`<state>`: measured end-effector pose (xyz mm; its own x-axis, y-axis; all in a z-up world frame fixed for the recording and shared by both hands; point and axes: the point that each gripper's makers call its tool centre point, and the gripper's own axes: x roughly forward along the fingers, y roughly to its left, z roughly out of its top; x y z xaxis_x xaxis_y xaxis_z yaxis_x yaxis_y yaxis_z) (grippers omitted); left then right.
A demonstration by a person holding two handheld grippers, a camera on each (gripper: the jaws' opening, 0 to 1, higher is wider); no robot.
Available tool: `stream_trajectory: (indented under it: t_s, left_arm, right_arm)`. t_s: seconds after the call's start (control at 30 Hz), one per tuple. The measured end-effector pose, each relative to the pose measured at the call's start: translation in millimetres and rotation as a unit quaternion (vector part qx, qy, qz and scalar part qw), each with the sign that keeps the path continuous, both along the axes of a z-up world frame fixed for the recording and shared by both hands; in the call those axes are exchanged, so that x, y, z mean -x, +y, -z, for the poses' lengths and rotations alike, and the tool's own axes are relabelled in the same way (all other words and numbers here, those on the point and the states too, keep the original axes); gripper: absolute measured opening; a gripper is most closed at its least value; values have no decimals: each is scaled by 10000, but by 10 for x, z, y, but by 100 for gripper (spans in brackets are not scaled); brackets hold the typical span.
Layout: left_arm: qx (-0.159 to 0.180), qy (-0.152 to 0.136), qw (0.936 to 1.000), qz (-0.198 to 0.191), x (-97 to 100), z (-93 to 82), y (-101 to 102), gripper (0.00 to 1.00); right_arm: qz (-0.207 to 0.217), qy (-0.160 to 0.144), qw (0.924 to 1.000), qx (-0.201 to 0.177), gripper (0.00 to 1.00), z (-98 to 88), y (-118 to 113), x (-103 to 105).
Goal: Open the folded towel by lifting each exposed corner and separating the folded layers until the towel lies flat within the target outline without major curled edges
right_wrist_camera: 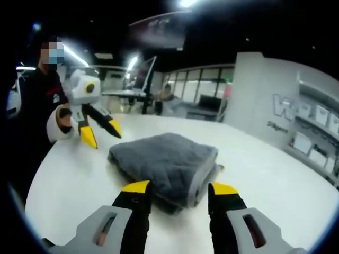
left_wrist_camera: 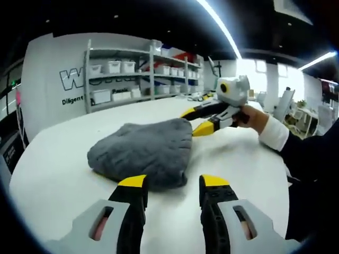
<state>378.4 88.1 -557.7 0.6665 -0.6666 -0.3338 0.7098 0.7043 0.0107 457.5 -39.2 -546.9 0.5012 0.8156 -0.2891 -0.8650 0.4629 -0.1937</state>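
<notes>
A folded grey towel (left_wrist_camera: 143, 151) lies on the white table (left_wrist_camera: 58, 180), thick and layered. In the left gripper view my left gripper (left_wrist_camera: 174, 182) stands open just short of the towel's near edge, holding nothing. The right gripper (left_wrist_camera: 195, 120) comes in from the right, open, its yellow tips at the towel's far right corner. In the right gripper view the towel (right_wrist_camera: 167, 161) shows its stacked fold edges toward me. My right gripper (right_wrist_camera: 180, 188) is open with its tips on either side of the near corner. The left gripper (right_wrist_camera: 101, 133) hovers open by the towel's far left side.
The table (right_wrist_camera: 275, 180) has wide bare surface around the towel. Shelves with white bins (left_wrist_camera: 137, 74) stand against a lettered wall behind it. A person's hand and dark sleeve (left_wrist_camera: 275, 135) hold the right gripper. Desks and a seated person (right_wrist_camera: 167, 95) are far back.
</notes>
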Motion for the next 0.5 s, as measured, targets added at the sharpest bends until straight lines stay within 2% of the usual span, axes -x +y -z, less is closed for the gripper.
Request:
stream_trajectory:
  t_s: [0.1,0.2,0.3,0.5]
  left_arm:
    - [10,24,10000,-26,-14,17,4,37]
    - [70,85,9999,39,3,20,-6,27]
    - [167,140,9998,16,-3,3,6,26]
    - [153,215,9996,60,-6,45,-32,23]
  right_arm:
    - [28,55,10000,-52,34,0,-4,-1]
    - [54,86,9999,-31,32,19,-6,-5]
    - [61,118,9999,-23,30,31,-5,-1]
    - [86,150,9998,-22,26,42,-6,3]
